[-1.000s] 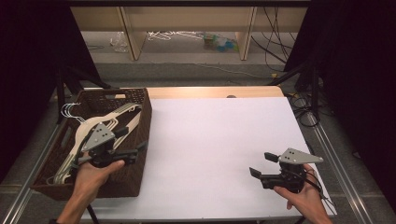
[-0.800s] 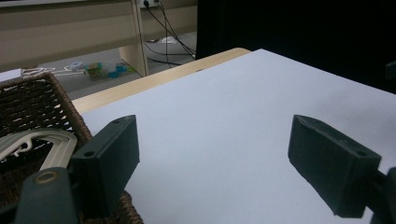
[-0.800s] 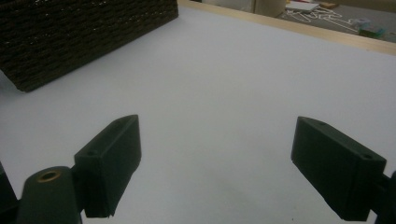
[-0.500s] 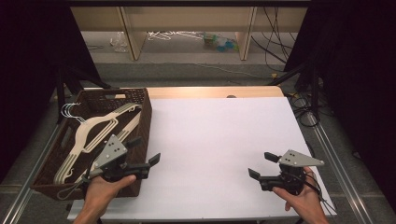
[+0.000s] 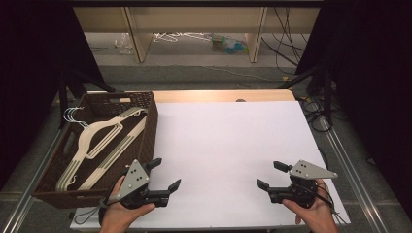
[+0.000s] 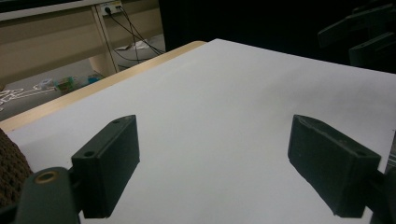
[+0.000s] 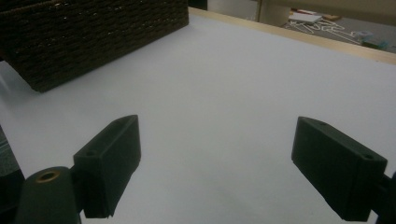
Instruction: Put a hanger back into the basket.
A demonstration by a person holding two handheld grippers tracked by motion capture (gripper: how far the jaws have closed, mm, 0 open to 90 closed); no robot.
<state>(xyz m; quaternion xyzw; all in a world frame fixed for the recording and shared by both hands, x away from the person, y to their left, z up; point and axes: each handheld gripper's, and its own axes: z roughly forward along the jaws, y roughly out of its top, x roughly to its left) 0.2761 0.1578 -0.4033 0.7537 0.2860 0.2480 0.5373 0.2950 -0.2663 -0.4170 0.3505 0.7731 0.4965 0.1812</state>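
white table (image 5: 228, 145); wicker basket (image 5: 145, 116) at left edge; left gripper (image 5: 165, 174), right gripper (image 5: 269, 175) jaws released, empty

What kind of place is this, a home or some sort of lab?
Most likely a lab or recording setup. The table wears a plain white sheet, black curtains hang on both sides, loose cables trail across the floor, and a wicker basket holds hangers.
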